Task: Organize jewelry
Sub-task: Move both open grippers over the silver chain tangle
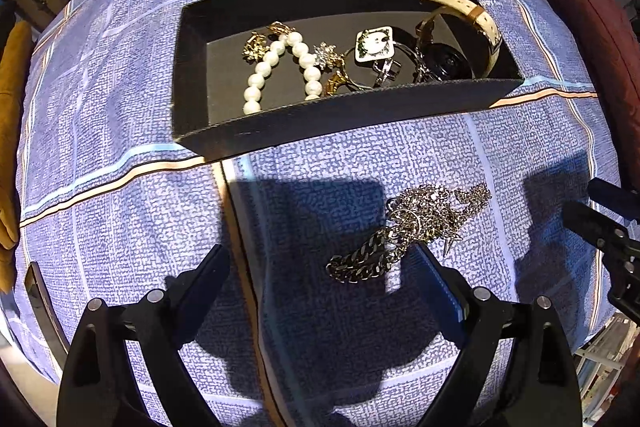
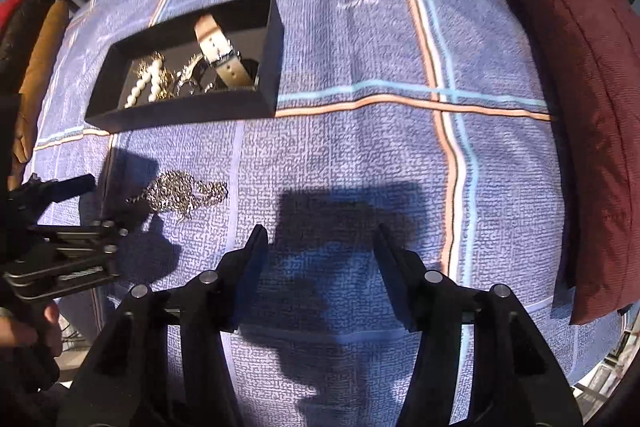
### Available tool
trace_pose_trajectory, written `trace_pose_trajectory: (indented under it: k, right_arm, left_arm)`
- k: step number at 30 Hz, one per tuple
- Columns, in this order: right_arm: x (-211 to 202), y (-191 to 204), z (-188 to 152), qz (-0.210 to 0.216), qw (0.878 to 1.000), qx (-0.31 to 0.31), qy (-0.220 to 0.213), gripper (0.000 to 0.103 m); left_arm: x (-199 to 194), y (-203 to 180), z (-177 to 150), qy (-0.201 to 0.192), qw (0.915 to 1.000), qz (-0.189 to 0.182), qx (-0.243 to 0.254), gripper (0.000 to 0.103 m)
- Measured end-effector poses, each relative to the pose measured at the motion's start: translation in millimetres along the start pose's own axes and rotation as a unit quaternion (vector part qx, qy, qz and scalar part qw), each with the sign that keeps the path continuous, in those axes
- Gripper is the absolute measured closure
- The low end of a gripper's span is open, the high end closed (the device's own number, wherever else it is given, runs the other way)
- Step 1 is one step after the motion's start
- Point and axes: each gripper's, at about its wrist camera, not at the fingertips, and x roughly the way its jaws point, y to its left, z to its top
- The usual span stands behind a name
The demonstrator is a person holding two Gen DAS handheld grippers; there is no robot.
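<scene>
Chain tangle (image 1: 416, 227) loose on the checked bedspread (image 1: 120, 107), just in front of the black tray (image 1: 320, 123); pearl string (image 1: 276, 67) and strapped watch (image 1: 460, 7) inside. Wide bare cloth right of the tray, up to the maroon cushion (image 2: 560, 67). Left tool (image 1: 324, 255) spread wide, empty, one finger tip against the chains. Right tool (image 2: 322, 231) half open, empty, above bare cloth.

Place: I took it for a home bedroom.
Surface: I worked over a bed with a blue checked sheet (image 2: 360, 147).
Bedding: a maroon pillow (image 2: 568, 67) lay along its edge.
</scene>
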Motion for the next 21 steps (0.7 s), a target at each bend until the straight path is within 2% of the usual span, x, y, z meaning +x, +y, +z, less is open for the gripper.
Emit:
trace_pose_trajectory:
  k: [3, 5, 7, 8, 9, 10, 11, 15, 17, 19, 21]
  right_arm:
    - [-4.6, -19.2, -7.3, 0.0, 1.0, 0.004, 0.004, 0.048]
    - [-4.0, -25.9, -18.1, 0.004, 1.0, 0.009, 0.012, 0.048]
    - [-4.1, -31.1, -32.6, 0.002, 1.0, 0.021, 0.021, 0.048]
    - [-4.5, -38.0, -38.3, 0.004, 0.999, 0.028, 0.025, 0.048]
    - [-3.7, -42.1, -43.1, 0.005, 0.999, 0.034, 0.031, 0.048]
    - [-2.8, -43.0, -48.2, 0.008, 0.999, 0.036, 0.034, 0.048]
    - [-0.8, -43.4, -49.8, 0.009, 0.999, 0.036, 0.037, 0.048]
    - [3.5, -33.7, -49.3, 0.016, 0.999, 0.028, 0.038, 0.047]
    - [4.4, -25.5, -45.8, 0.024, 0.999, 0.02, 0.036, 0.046]
    - [5.5, -14.7, -40.0, 0.034, 0.999, 0.011, 0.033, 0.035]
    - [8.6, 3.4, -31.5, 0.05, 0.998, -0.001, 0.033, 0.035]
  left_arm:
    - [9.5, -3.5, -0.5, 0.005, 0.9999, 0.012, 0.001, 0.016]
    - [9.8, -7.7, -5.8, -0.005, 0.9998, 0.022, 0.002, 0.024]
    - [4.6, -6.8, -11.1, -0.015, 0.9994, 0.03, 0.003, 0.045]
    - [1.7, -5.2, -10.6, -0.019, 0.9994, 0.028, 0.001, 0.052]
    - [-0.9, -5.5, -9.3, -0.021, 0.9994, 0.025, -0.001, 0.07]
    - [-3.3, -5.7, -7.9, -0.024, 0.9993, 0.029, -0.002, 0.096]
    - [-5.7, -4.2, -7.1, -0.026, 0.9992, 0.031, -0.007, 0.103]
    - [-23.6, 6.8, -6.1, -0.047, 0.998, 0.001, -0.043, 0.103]
    - [-31.6, 15.0, -8.7, -0.055, 0.9972, 0.007, -0.049, 0.103]
    - [-31.2, 20.7, -9.8, -0.043, 0.9974, -0.002, -0.058, 0.103]
    - [-27.9, 24.0, -11.6, -0.03, 0.9976, -0.009, -0.062, 0.103]
